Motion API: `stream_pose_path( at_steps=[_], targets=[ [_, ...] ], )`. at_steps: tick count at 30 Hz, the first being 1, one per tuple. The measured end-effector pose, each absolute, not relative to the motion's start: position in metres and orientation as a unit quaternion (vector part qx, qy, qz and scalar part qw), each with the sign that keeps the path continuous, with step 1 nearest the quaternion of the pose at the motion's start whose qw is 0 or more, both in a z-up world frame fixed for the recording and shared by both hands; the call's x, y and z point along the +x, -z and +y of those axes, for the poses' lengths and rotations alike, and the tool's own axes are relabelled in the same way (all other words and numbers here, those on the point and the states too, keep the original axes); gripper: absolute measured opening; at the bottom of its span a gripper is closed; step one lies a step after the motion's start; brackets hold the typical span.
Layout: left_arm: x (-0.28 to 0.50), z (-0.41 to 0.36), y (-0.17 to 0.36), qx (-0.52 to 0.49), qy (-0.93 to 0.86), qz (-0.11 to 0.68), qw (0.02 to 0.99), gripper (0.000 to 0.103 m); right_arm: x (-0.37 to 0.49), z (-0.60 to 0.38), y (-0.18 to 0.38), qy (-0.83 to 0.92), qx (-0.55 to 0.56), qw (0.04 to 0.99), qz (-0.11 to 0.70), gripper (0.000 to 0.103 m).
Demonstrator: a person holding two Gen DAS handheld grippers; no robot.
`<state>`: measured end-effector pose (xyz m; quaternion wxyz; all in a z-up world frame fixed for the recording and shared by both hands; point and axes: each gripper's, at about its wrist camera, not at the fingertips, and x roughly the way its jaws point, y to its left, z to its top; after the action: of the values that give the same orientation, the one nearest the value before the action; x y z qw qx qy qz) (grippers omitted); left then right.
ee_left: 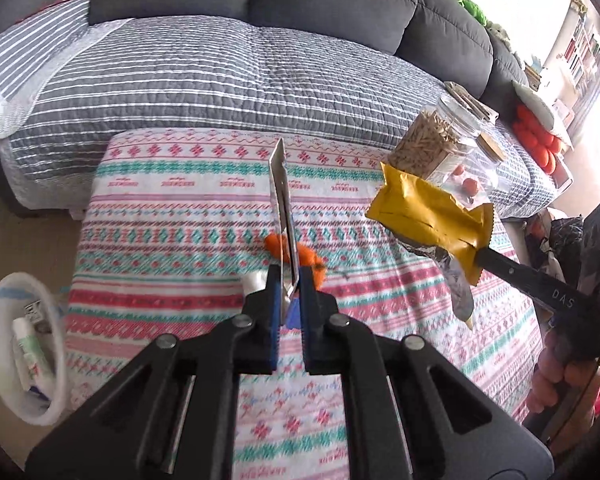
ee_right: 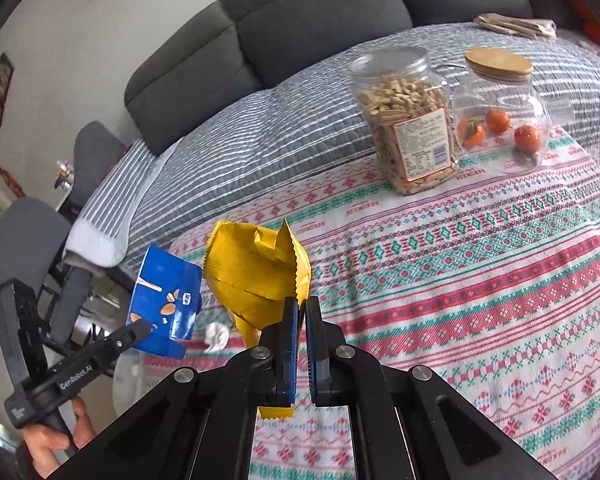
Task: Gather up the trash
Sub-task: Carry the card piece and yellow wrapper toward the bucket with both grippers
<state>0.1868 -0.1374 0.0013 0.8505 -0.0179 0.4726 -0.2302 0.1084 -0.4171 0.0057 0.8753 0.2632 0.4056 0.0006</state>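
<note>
My left gripper (ee_left: pixel 290 280) is shut on a blue snack wrapper (ee_left: pixel 281 192), seen edge-on in the left wrist view and as a blue packet (ee_right: pixel 166 300) in the right wrist view. My right gripper (ee_right: pixel 302 304) is shut on a crumpled yellow wrapper (ee_right: pixel 256 272), which also shows in the left wrist view (ee_left: pixel 428 212). Both are held above the patterned tablecloth (ee_right: pixel 480 280). An orange peel (ee_left: pixel 312 258) lies on the cloth just beyond the left fingertips. A crumpled white tissue (ee_right: pixel 217 336) lies on the cloth below the wrappers.
A white trash bin (ee_left: pixel 24 352) with packets inside stands on the floor left of the table. A jar of nuts (ee_right: pixel 408 120) and a glass jar holding tangerines (ee_right: pixel 500 116) stand at the table's far right. A grey sofa with a striped quilt (ee_left: pixel 220 76) lies behind.
</note>
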Motion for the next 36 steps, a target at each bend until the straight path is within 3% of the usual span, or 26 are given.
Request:
stream_pose_path(
  at_steps=[16, 36],
  targets=[
    [0.168, 0.005, -0.005, -0.065, 0.137, 0.472, 0.869, 0.009, 0.115, -0.328, -0.025, -0.072, 0.195, 0.880, 0.428, 0.004],
    [0.176, 0.117, 0.039, -0.060, 0.036, 0.511, 0.857, 0.010, 0.167, -0.178, 0.014, -0.173, 0.114, 0.852, 0.481, 0.004]
  ],
)
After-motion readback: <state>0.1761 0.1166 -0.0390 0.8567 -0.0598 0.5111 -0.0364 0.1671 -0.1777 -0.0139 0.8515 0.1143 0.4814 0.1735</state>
